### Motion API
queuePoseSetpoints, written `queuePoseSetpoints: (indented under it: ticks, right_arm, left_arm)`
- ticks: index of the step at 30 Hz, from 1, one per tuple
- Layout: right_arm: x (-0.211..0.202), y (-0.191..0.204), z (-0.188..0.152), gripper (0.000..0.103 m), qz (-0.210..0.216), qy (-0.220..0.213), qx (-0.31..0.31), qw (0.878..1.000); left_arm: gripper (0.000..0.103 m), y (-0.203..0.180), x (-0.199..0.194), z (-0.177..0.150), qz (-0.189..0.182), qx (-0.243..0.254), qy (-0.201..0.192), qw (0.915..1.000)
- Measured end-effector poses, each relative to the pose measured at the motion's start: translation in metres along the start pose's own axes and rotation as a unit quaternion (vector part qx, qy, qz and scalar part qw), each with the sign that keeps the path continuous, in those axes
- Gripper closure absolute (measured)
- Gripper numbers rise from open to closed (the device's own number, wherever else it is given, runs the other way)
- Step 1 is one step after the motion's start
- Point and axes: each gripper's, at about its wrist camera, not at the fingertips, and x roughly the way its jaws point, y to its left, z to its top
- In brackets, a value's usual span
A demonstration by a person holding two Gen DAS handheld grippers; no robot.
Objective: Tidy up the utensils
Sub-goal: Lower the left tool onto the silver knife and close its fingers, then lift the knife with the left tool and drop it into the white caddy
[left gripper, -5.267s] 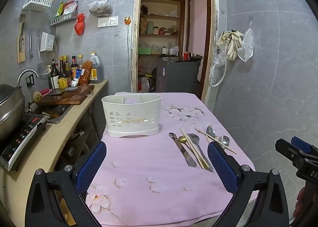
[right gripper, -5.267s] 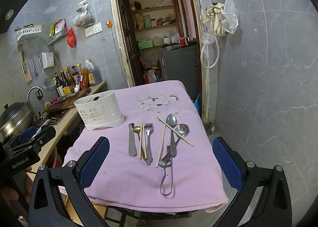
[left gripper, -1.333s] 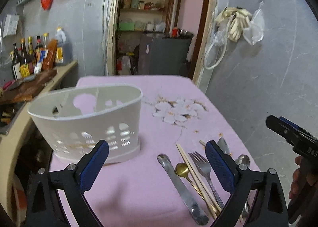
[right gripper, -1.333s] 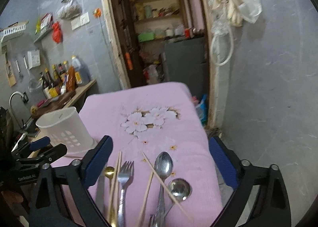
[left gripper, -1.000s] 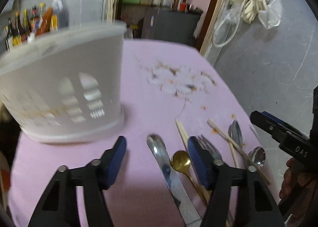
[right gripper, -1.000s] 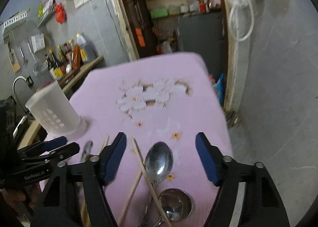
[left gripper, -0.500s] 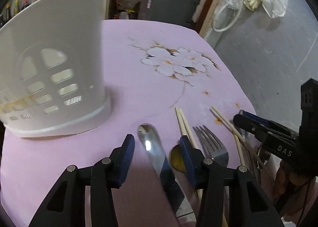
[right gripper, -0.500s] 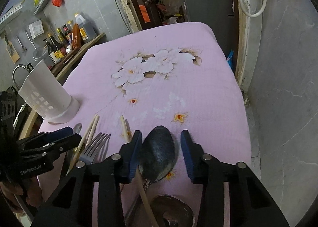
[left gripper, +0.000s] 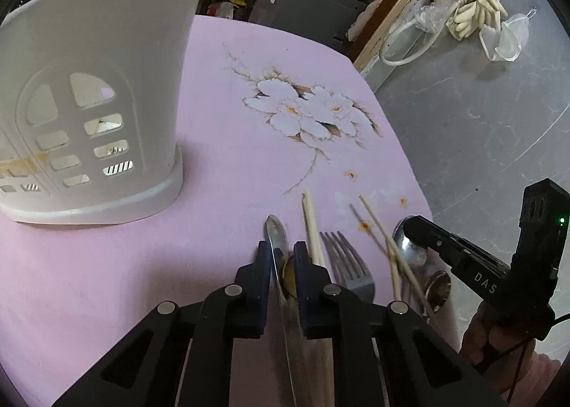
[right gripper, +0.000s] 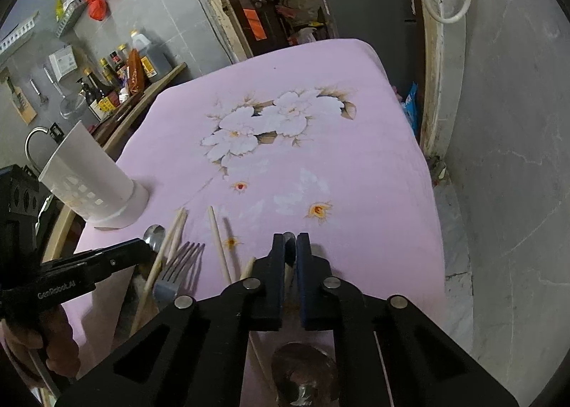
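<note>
On the pink tablecloth [left gripper: 231,122] lies a row of cutlery. My left gripper [left gripper: 281,250] is closing on the table knife [left gripper: 275,232], its pads against the blade, which is tipped on edge. A gold spoon [left gripper: 288,278], chopsticks [left gripper: 311,225] and a fork [left gripper: 347,264] lie just to its right. My right gripper [right gripper: 291,246] is shut on the bowl of the large spoon [left gripper: 408,246], with a round spoon [right gripper: 302,371] lying under it. The white slotted utensil holder [left gripper: 89,86] stands upright at the left.
A worktop with bottles [right gripper: 117,75] runs along the table's left side. Beyond the far end is a doorway with a dark cabinet [right gripper: 370,8]. The table's right edge drops off beside a grey tiled wall [right gripper: 498,157]. A person's hand [right gripper: 42,346] grips the left tool.
Both grippers came down onto the cutlery and their jaws narrowed from wide apart. The left now clamps the knife, which has tipped on edge. The right has closed on the large spoon's bowl.
</note>
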Motion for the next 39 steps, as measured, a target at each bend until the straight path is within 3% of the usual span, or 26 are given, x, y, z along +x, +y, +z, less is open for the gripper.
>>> queuePoseSetpoints:
  ticks: [5, 13, 17, 21, 29, 34, 39]
  right_arm:
    - [-0.003, 0.003, 0.0, 0.099, 0.019, 0.005, 0.003, 1.0]
    - [-0.001, 0.01, -0.006, 0.099, 0.046, 0.024, -0.004, 0.999]
    - [0.0, 0.016, -0.007, 0.1, 0.04, 0.03, -0.016, 0.999]
    - [-0.013, 0.025, -0.002, 0.1, 0.025, 0.009, -0.04, 0.999]
    - [-0.048, 0.044, 0.011, 0.101, 0.003, -0.046, -0.06, 0.997]
    - [-0.084, 0.068, 0.022, 0.101, -0.03, -0.11, -0.082, 0.99]
    - [-0.123, 0.108, 0.038, 0.101, -0.071, -0.188, -0.11, 0.973]
  left_arm:
    - [0.091, -0.007, 0.001, 0.001, -0.014, 0.005, 0.007, 0.9999]
    - [0.095, -0.009, 0.013, 0.005, -0.003, 0.013, 0.041, 0.9991]
    - [0.099, -0.007, 0.017, 0.01, -0.002, 0.014, 0.057, 0.9983]
    - [0.1, -0.002, 0.007, 0.012, -0.015, -0.007, 0.051, 0.9986]
    - [0.1, -0.004, -0.043, 0.014, -0.007, 0.018, -0.011, 0.9997]
    - [0.101, -0.001, -0.095, 0.017, 0.008, 0.025, -0.1, 0.9946]
    - [0.101, 0.004, -0.143, 0.031, 0.014, 0.029, -0.174, 0.9842]
